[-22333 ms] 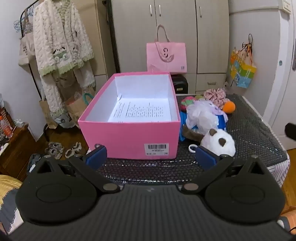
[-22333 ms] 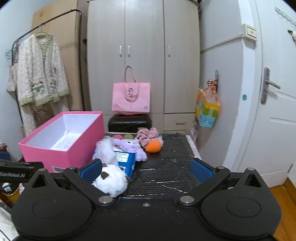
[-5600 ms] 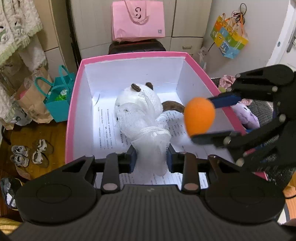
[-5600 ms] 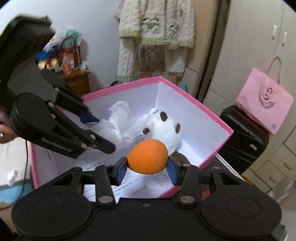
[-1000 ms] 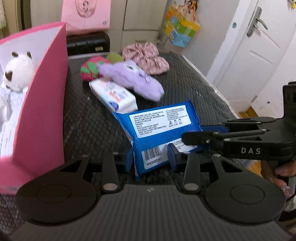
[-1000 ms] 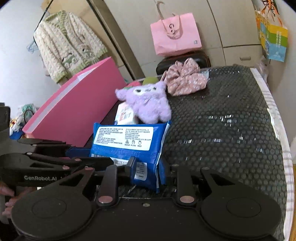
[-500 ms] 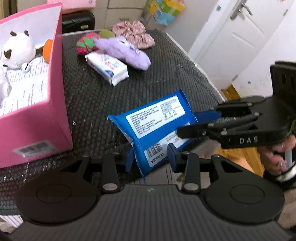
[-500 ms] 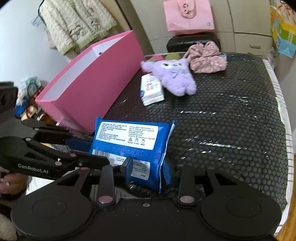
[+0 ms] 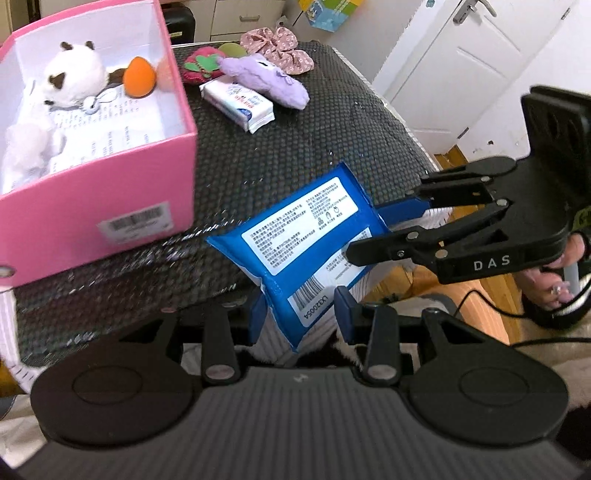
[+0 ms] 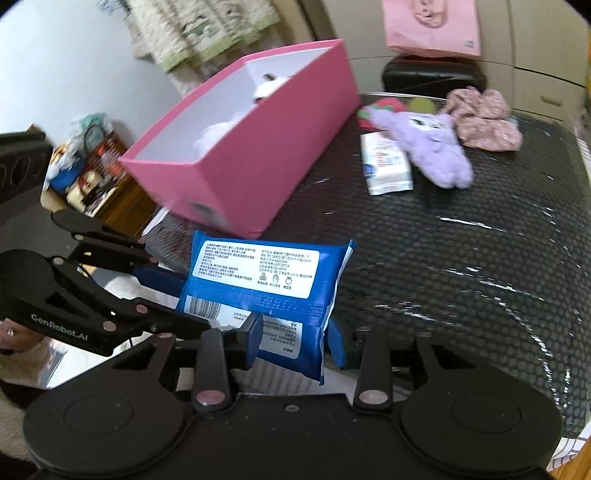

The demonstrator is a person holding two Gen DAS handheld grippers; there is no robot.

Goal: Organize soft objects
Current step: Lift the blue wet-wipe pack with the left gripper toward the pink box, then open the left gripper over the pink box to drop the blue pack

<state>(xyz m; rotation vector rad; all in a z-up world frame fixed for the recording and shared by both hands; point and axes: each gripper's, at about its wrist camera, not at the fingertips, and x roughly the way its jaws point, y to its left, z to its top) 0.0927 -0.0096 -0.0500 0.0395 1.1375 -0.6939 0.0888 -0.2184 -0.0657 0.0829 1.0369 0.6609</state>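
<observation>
Both grippers are shut on one blue wipes pack (image 9: 303, 240), also in the right wrist view (image 10: 266, 284), held in the air off the table's near edge. My left gripper (image 9: 300, 315) pinches its barcode end. My right gripper (image 10: 295, 339) pinches the other end, and shows from the side in the left wrist view (image 9: 376, 236). The pink box (image 9: 110, 206) stands to the left and holds a white plush (image 9: 75, 79), an orange ball (image 9: 138, 77) and a white mesh puff (image 9: 26, 147). On the table lie a white tissue pack (image 9: 238, 101), a purple plush (image 9: 266, 79), a red strawberry plush (image 9: 201, 66) and a pink scrunchie (image 9: 279, 46).
The black mesh-covered table (image 9: 295, 147) ends at a striped edge near me. A white door (image 9: 480, 55) is at the right, wooden floor (image 9: 491, 295) below. A black case (image 10: 432, 77) and pink bag (image 10: 432, 26) stand behind the table, a cluttered shelf (image 10: 81, 177) to the left.
Both grippers have lifted the blue pack further up and back toward the table's near edge. More of the box's inside shows in the left wrist view.
</observation>
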